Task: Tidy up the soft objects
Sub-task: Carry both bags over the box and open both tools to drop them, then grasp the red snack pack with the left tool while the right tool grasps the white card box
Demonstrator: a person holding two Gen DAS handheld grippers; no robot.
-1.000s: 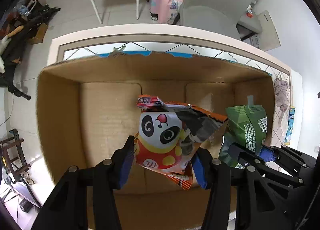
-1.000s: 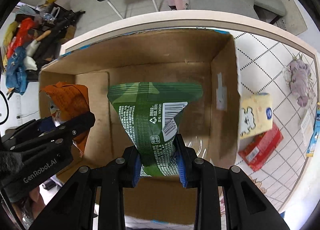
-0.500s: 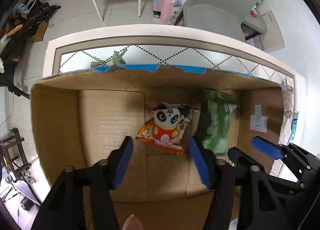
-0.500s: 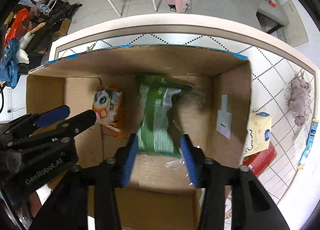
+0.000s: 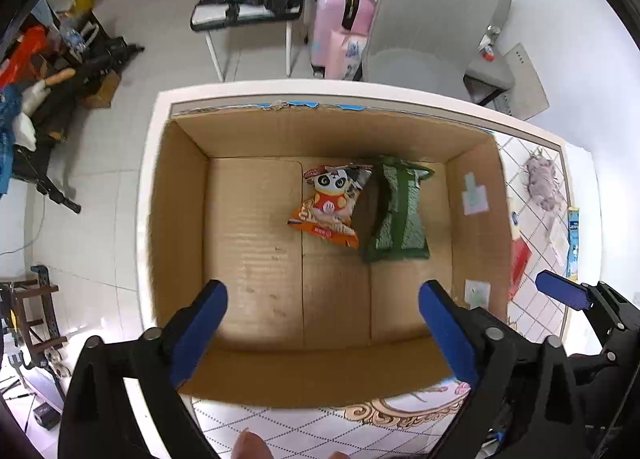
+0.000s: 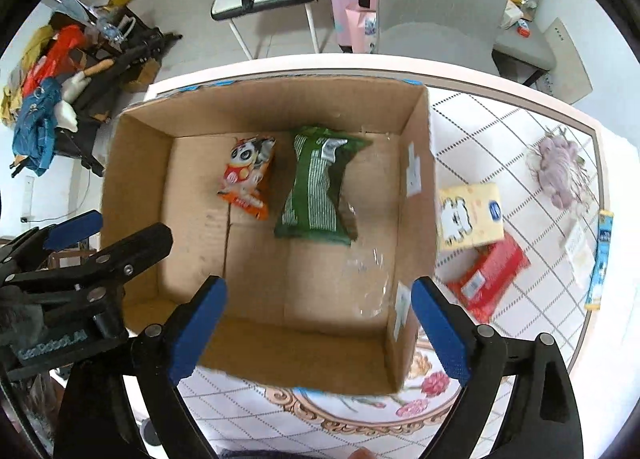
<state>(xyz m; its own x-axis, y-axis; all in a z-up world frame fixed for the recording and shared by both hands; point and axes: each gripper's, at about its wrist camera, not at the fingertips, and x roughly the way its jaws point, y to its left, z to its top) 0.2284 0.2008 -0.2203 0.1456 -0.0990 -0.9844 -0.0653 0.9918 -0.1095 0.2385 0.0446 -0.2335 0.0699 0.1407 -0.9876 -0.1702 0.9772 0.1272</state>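
Note:
An open cardboard box [image 5: 180,219] [image 6: 136,187] stands on the table. On its floor lie an orange panda snack bag [image 5: 330,201] [image 6: 246,175] and a green snack bag [image 5: 398,215] [image 6: 316,191], side by side. My left gripper [image 5: 322,319] is open and empty above the box's near wall. My right gripper [image 6: 318,323] is open and empty above the near side of the box. Each gripper also shows at the edge of the other's view.
Right of the box on the checked tablecloth lie a yellow pack [image 6: 470,215], a red pack [image 6: 488,275], a purple plush toy [image 6: 558,171] [image 5: 540,183] and a blue sachet [image 6: 600,259]. A grey chair [image 5: 428,27] and a pink suitcase [image 5: 340,31] stand behind the table.
Both grippers opened and dropped their bags into the box: panda bag from the left, green bag from the right. Both grippers then drew back and up from the box.

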